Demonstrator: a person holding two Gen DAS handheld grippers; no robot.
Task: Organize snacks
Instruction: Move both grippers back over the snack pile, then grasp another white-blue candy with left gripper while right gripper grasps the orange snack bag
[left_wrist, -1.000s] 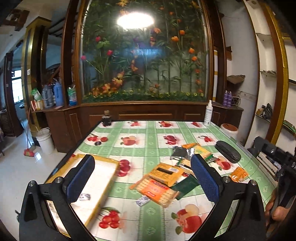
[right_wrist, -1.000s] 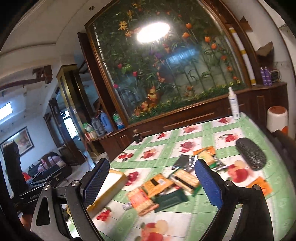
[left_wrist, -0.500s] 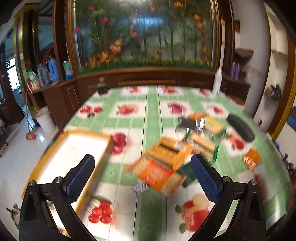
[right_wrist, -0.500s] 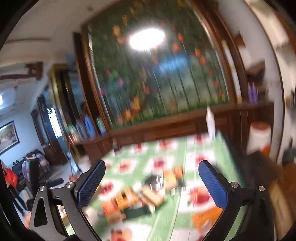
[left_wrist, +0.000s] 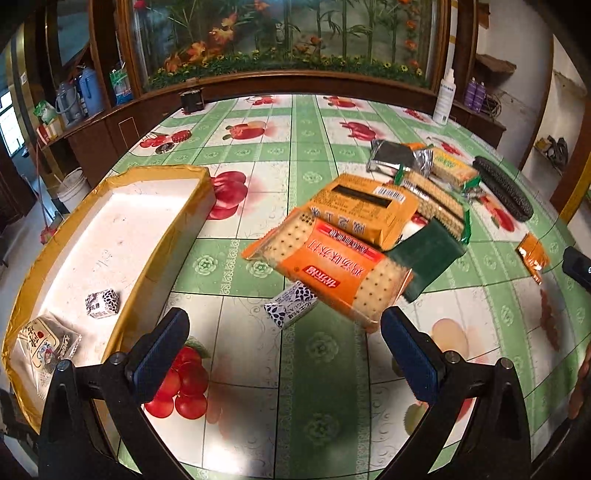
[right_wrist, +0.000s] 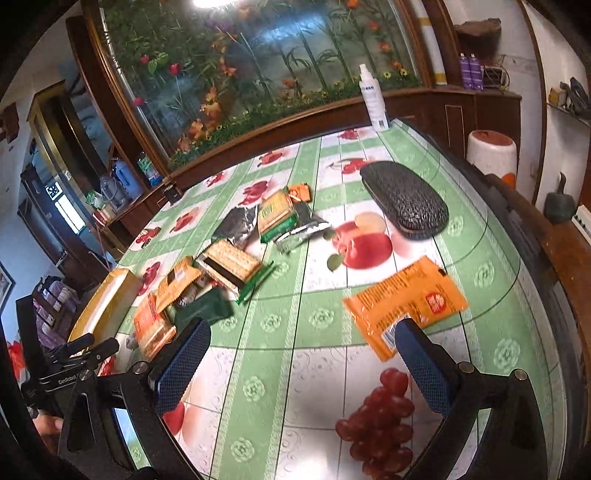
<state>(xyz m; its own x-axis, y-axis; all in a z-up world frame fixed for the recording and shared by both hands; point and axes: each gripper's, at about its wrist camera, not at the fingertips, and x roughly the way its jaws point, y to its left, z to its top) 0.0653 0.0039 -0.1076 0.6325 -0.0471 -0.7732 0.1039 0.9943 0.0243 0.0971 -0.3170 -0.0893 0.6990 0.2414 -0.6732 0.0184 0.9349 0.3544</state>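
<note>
A yellow-rimmed white tray (left_wrist: 173, 236) lies at the left and holds a small patterned candy (left_wrist: 102, 303) and a clear packet (left_wrist: 43, 341). A pile of snacks lies mid-table: an orange cracker pack (left_wrist: 328, 267), an orange box (left_wrist: 364, 208), a dark green pack (left_wrist: 428, 256), biscuit packs (left_wrist: 437, 201) and a small patterned candy (left_wrist: 291, 309). My left gripper (left_wrist: 284, 354) is open and empty, just in front of the candy. My right gripper (right_wrist: 301, 363) is open and empty, just in front of an orange sachet (right_wrist: 404, 301).
A black textured case (right_wrist: 404, 201) lies at the right of the table. A white spray bottle (right_wrist: 373, 98) and a small dark jar (left_wrist: 192, 100) stand at the far edge. The fruit-print tablecloth (left_wrist: 321, 387) covers the table. Wooden cabinets surround it.
Both grippers have tilted down and moved in toward the table. The left one now looks at the cracker pile and tray, the right one at the orange sachet.
</note>
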